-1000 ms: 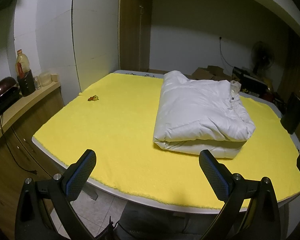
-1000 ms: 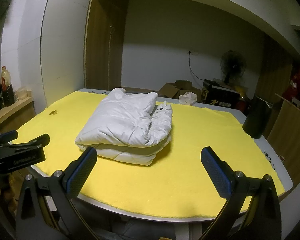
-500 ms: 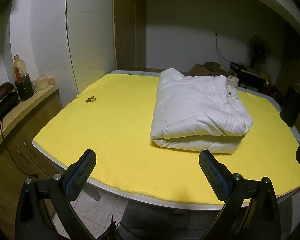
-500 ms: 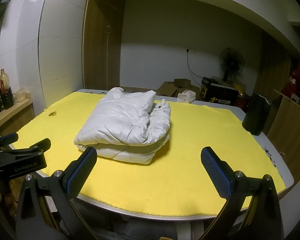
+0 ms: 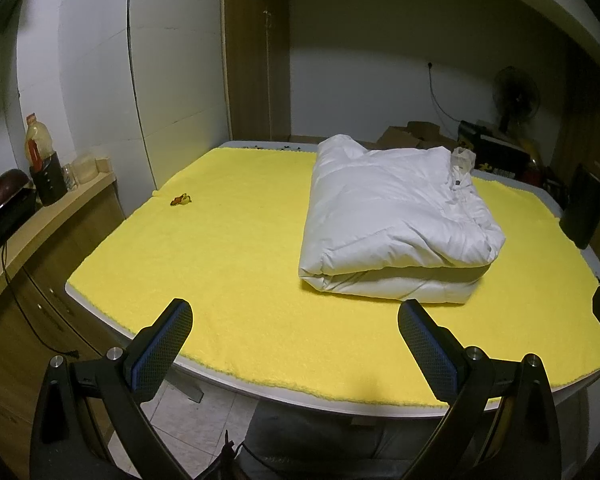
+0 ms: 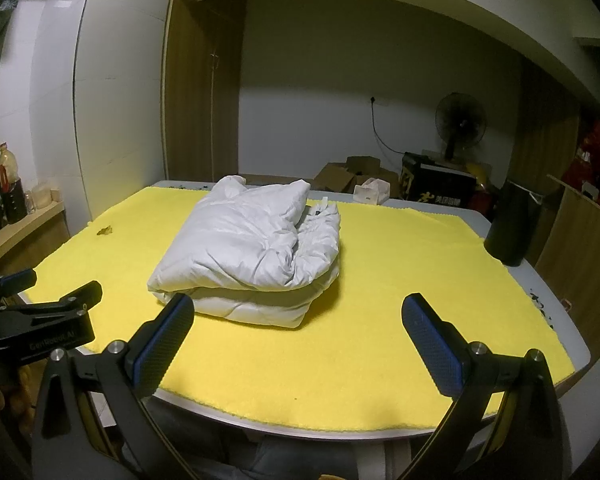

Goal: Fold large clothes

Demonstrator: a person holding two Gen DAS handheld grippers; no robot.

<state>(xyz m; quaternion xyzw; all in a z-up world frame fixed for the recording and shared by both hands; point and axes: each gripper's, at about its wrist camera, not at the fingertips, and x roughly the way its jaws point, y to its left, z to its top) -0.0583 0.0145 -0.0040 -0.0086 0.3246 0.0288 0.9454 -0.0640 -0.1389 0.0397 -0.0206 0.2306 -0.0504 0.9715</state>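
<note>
Your left claw (image 5: 294,344) is spread wide, its blue-padded fingers (image 5: 162,350) well apart, holding and touching nothing; it hangs off the near edge of the surface (image 5: 332,398), over floor tiles. From it you see, at far left, a wooden side counter (image 5: 40,220) with an oil bottle (image 5: 34,146) and a dark pot (image 5: 6,188), both dim. A small orange-brown scrap (image 5: 181,199) lies on the yellow cloth (image 5: 228,248) near its left edge; what it is cannot be made out. The folded white jacket (image 5: 392,220) sits right of centre on the cloth, well apart from the claw tips, layers stacked, its collar end toward the far right.

Your right claw (image 6: 296,336) is likewise wide open and empty, its left fingertip (image 6: 168,340) overlapping the jacket (image 6: 252,248) only in line of sight. This view alone shows your left claw from the side at the left border, partly cut off, and the jacket's bunched right edge. It also gives the standing fan (image 6: 460,124), cardboard boxes (image 6: 352,174) and a dark cylinder (image 6: 510,224) at the right rim of the surface; the left view crops that cylinder and leaves the fan murky. The jacket's far side is hidden in both views
</note>
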